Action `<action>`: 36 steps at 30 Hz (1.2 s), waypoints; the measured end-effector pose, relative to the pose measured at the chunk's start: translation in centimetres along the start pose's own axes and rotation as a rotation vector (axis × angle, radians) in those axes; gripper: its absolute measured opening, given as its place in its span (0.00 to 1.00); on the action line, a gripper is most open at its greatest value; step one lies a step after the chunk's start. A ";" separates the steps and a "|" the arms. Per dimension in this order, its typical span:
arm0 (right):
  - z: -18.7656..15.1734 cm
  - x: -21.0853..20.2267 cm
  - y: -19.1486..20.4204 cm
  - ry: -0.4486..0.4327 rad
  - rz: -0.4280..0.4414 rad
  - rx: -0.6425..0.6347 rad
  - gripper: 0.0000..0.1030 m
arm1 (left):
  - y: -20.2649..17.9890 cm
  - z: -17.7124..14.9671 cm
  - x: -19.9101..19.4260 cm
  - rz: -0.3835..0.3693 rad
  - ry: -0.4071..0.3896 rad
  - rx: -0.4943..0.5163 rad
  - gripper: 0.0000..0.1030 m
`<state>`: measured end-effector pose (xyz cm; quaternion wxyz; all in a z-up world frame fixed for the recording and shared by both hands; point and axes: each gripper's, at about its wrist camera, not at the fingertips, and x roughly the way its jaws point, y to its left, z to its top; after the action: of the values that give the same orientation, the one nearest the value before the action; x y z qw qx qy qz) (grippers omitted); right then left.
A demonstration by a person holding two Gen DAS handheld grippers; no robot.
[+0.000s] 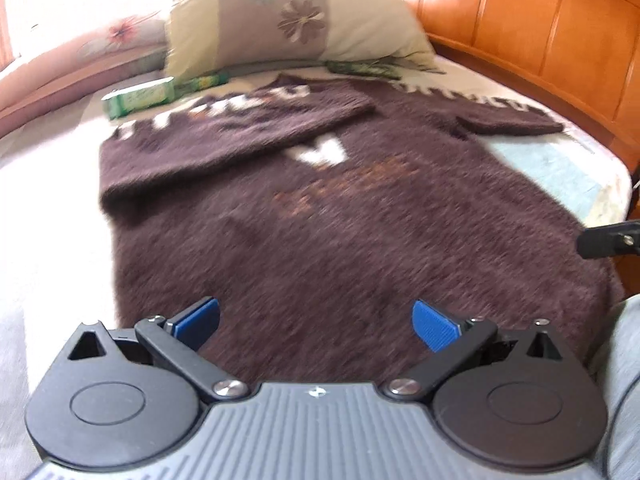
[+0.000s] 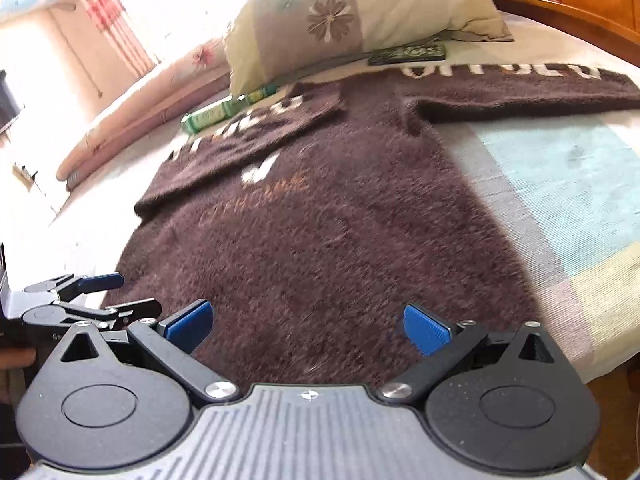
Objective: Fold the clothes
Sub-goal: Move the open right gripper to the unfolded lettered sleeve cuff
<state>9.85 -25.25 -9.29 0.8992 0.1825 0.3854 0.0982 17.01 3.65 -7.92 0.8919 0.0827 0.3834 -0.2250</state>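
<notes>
My sweater lies flat on the bed, hem toward me and collar toward the pillow. One sleeve is already folded across the chest — the other sleeve lies stretched out to the side. My left gripper and right gripper both hover over the hem, jaws spread wide, holding nothing. I judge the fold barely begun — second sleeve and body remain.
</notes>
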 end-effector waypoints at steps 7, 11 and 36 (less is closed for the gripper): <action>3.0 -0.5 -5.4 -0.034 -0.047 0.068 1.00 | -4.1 2.5 2.6 -0.087 -0.014 0.052 0.99; 6.5 -0.7 -8.6 -0.085 -0.069 0.033 1.00 | -5.4 3.7 4.1 -0.101 -0.002 0.066 0.99; 18.2 7.1 -24.6 -0.213 -0.230 0.096 1.00 | -9.7 7.0 9.8 -0.043 0.068 0.114 0.99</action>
<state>28.83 -50.08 -12.28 0.9304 0.1894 0.3107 -0.0440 22.95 -10.49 -9.92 0.8672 0.1327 0.4019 -0.2625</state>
